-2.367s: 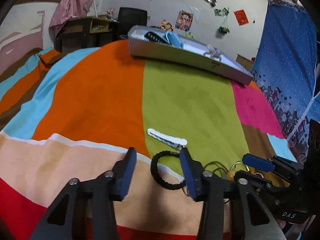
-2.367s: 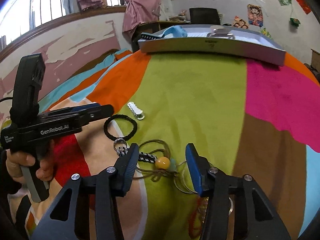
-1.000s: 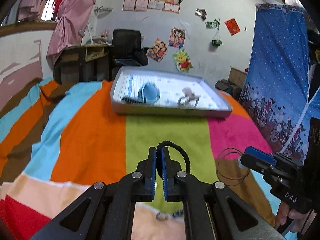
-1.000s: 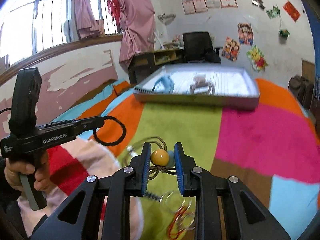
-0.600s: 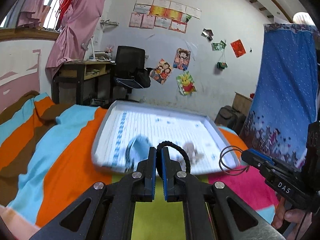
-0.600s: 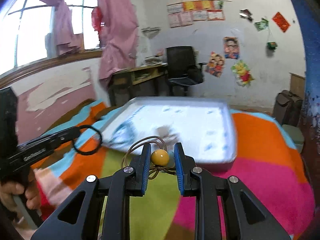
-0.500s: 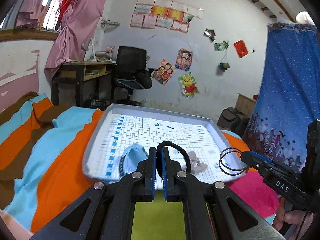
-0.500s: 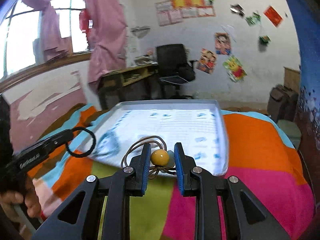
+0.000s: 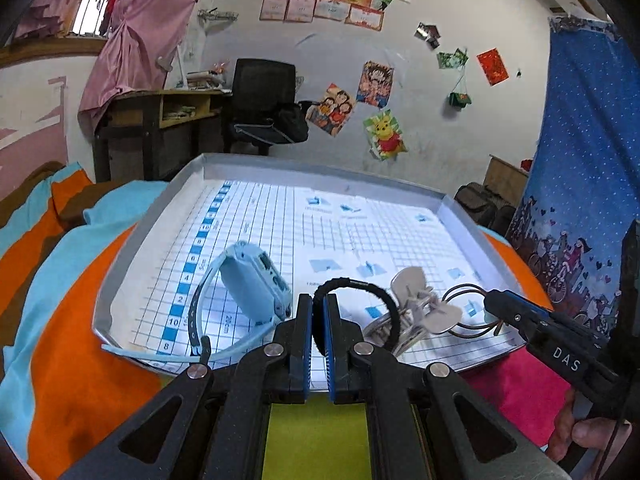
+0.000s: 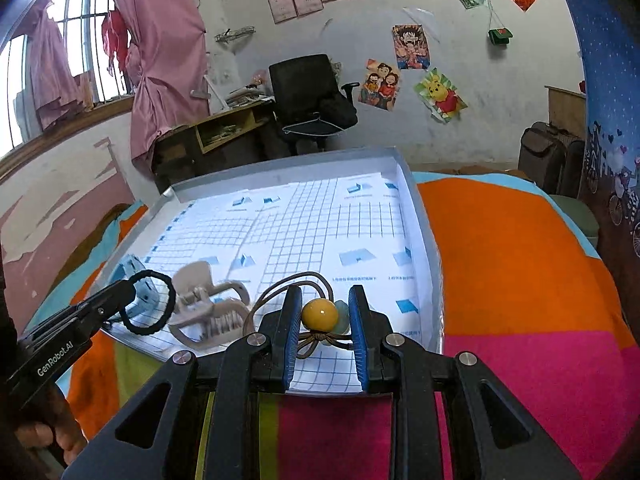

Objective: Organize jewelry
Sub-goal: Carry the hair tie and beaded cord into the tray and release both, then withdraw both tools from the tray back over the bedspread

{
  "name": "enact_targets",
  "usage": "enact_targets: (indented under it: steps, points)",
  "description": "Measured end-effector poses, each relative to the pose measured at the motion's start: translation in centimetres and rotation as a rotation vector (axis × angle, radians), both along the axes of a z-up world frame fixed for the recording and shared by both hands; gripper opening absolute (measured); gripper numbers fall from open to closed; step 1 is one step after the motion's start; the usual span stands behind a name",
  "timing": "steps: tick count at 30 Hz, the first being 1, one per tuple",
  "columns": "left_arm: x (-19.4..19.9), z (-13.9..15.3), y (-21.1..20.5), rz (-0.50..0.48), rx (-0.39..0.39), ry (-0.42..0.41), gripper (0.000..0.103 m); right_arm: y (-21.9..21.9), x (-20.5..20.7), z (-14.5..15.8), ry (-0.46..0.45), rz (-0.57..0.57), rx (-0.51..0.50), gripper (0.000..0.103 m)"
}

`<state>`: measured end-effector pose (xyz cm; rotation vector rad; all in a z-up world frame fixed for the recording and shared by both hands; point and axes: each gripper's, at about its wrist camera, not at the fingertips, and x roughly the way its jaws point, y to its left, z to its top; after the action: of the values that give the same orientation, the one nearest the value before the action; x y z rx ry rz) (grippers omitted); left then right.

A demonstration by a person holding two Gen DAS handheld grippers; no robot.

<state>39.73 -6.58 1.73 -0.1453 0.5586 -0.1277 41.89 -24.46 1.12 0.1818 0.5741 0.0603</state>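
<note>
My left gripper (image 9: 316, 316) is shut on a black hair tie (image 9: 360, 292) and holds it over the near edge of a grey tray (image 9: 120, 264) lined with grid paper. My right gripper (image 10: 324, 312) is shut on a brown cord necklace with a yellow bead (image 10: 319, 312), also above the tray's near edge (image 10: 424, 216). In the tray lie a light blue watch (image 9: 248, 280) and a beige claw hair clip (image 9: 416, 304). The clip (image 10: 208, 312) and the hair tie (image 10: 152, 304) also show in the right wrist view, and the right gripper (image 9: 504, 308) in the left view.
The tray rests on a striped blanket of orange (image 10: 500, 248), pink, green and light blue. Behind stand a wooden desk (image 9: 160, 120), a black office chair (image 10: 308, 92), a pink curtain and a blue cloth at the right.
Both grippers picked their items off the blanket, shut on them and carried them forward. In the last half second they came closer over the tray's near edge.
</note>
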Motion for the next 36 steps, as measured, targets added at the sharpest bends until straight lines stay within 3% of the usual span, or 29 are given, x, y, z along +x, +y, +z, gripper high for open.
enact_targets:
  steps: [8,9,11,18,20,23,25,27,30,33,36]
  points:
    - [0.0,0.4,0.3,0.013,-0.022,0.031,0.006,0.5,0.0,-0.8,-0.003,0.009,-0.013,0.023]
    - [0.1,0.5,0.3,0.012,-0.019,0.031,0.006,0.5,-0.2,-0.7,-0.009,0.008,-0.02,0.025]
    - [-0.3,0.8,0.3,0.012,-0.023,0.024,0.006,0.5,-0.7,-0.2,-0.026,0.005,-0.025,0.04]
    - [-2.1,2.1,-0.1,0.014,-0.003,-0.004,0.007,-0.1,-3.3,2.2,-0.082,-0.004,-0.046,0.041]
    - [-2.7,2.6,-0.1,0.017,0.002,-0.012,0.011,-0.3,-3.9,2.9,-0.098,-0.004,-0.05,0.049]
    - [-3.6,3.3,0.1,0.029,0.002,-0.029,0.032,-0.5,-5.3,3.9,-0.124,-0.002,-0.062,0.053]
    - [-4.5,3.9,0.6,0.047,-0.015,-0.048,0.054,-0.6,-6.2,4.6,-0.135,-0.006,-0.064,0.055]
    - [-5.3,4.5,1.1,0.061,-0.033,-0.072,0.066,-0.7,-7.0,5.3,-0.143,-0.011,-0.063,0.057]
    - [-6.3,5.3,1.4,0.069,-0.028,-0.077,0.069,-0.9,-8.2,6.3,-0.159,-0.016,-0.076,0.063]
    - [-8.1,6.2,1.8,0.076,-0.033,-0.115,0.083,-1.1,-9.6,7.4,-0.174,-0.019,-0.07,0.064]
    - [-10.3,7.2,2.2,0.085,-0.04,-0.17,0.096,-1.1,-11.3,8.3,-0.202,-0.02,-0.062,0.072]
